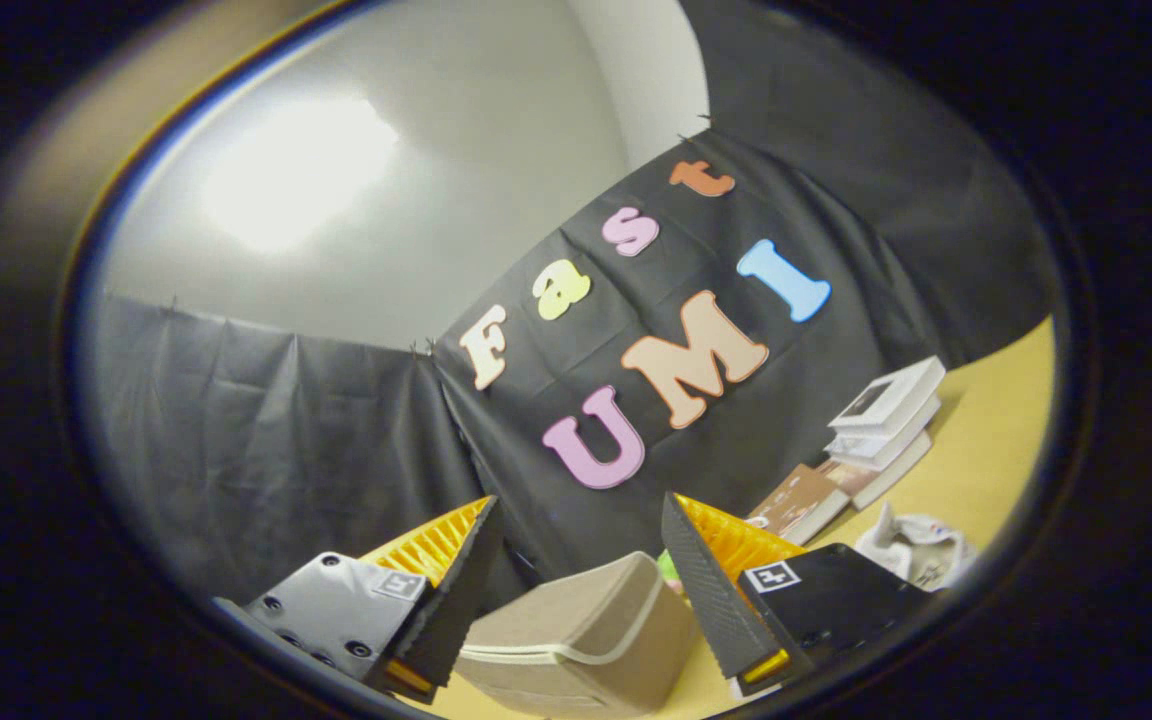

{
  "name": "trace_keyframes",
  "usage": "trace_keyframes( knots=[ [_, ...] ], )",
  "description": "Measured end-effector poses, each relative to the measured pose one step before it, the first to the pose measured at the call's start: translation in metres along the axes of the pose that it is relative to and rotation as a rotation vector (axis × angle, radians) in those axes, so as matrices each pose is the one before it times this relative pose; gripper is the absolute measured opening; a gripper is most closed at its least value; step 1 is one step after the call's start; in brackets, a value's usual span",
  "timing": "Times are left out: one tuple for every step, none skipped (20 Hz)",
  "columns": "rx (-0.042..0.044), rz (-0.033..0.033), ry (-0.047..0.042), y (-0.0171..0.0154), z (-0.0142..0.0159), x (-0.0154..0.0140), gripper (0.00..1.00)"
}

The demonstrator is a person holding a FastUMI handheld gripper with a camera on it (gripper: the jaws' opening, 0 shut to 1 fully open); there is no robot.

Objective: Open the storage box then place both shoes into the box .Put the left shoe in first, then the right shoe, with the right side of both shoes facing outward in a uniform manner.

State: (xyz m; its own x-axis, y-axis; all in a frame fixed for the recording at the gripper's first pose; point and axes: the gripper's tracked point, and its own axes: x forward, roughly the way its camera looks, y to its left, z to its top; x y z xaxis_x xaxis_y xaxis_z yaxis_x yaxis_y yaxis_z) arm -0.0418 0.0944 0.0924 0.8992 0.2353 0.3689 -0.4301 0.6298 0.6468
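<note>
**A:** Storage box point(581, 625) right in the frame, folks: beige, soft-sided, pale trim running round its lid seam, sitting low between the two fingers and just ahead of them. Lid looks down, box is closed.

**B:** And the gripper point(576, 590)? What are those fingers up to?

**A:** Spread wide apart, nothing pressed between them. The box sits in the gap, but whether either finger touches its side I cannot tell. The whole view is tilted and pointed upward, with plenty of wall and ceiling.

**B:** What is the box resting on?

**A:** A yellowish table point(996, 430). It runs away past the right finger toward the black cloth wall point(286, 440).

**B:** Anything else out there?

**A:** Along the table's far edge, against the cloth, a stack of white books point(886, 415), and leaning beside it, nearer the fingers, a brownish book point(798, 500). Closer in, beyond the right finger, a crumpled pale thing point(916, 545) lies on the table; too blurred to name.

**B:** I see a flash of green.

**A:** Yes, a small green bit point(667, 568) peeks out behind the box, just beside the right finger. Can't identify it.
</note>
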Motion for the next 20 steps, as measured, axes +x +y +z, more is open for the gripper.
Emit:
trace_keyframes(
  knots=[
    [0.04074,-0.00176,-0.01283,0.00059,-0.00157,-0.00037,0.98],
    [0.04602,-0.01044,-0.01288,-0.00328,-0.00241,-0.00121,0.98],
    [0.05660,-0.01325,-0.00887,-0.00286,-0.00347,-0.00121,0.98],
    [0.06648,-0.00528,-0.01126,0.00009,-0.00443,0.00010,0.98],
    [0.07362,-0.00092,-0.01685,0.00127,-0.00192,-0.00013,0.98],
    [0.07215,-0.00267,-0.02068,0.00190,-0.00203,-0.00072,0.98],
    [0.06632,-0.00738,-0.02296,-0.00098,-0.00016,-0.00016,0.98],
    [0.06232,-0.01259,-0.02017,-0.00221,0.00001,-0.00275,0.98],
    [0.05765,-0.00996,-0.01506,-0.00135,-0.00132,-0.00106,0.98],
    [0.04679,-0.01748,-0.01170,-0.00445,-0.00322,-0.00402,0.98],
    [0.03216,-0.02387,-0.00988,-0.00783,-0.00215,-0.00229,0.98],
    [0.02627,-0.03138,-0.00643,-0.01086,-0.00332,-0.00315,0.98],
    [0.02830,-0.03487,-0.00492,-0.01043,-0.00215,-0.00089,0.98],
    [0.03665,-0.03459,-0.00757,-0.00651,-0.00233,-0.00101,0.98],
    [0.04476,-0.03102,-0.01016,-0.00658,-0.00023,-0.00087,0.98],
    [0.04434,-0.02498,-0.01344,-0.00398,0.00017,0.00063,0.98],
    [0.03772,-0.01821,-0.01420,-0.00388,0.00120,0.00034,0.97],
    [0.02471,-0.02234,-0.00945,-0.00456,0.00156,-0.00008,0.96],
    [0.01049,-0.02904,-0.00508,-0.00789,0.00130,0.00123,0.95],
    [0.00873,-0.04210,0.00203,-0.01108,-0.00177,0.00071,0.94]
  ],
)
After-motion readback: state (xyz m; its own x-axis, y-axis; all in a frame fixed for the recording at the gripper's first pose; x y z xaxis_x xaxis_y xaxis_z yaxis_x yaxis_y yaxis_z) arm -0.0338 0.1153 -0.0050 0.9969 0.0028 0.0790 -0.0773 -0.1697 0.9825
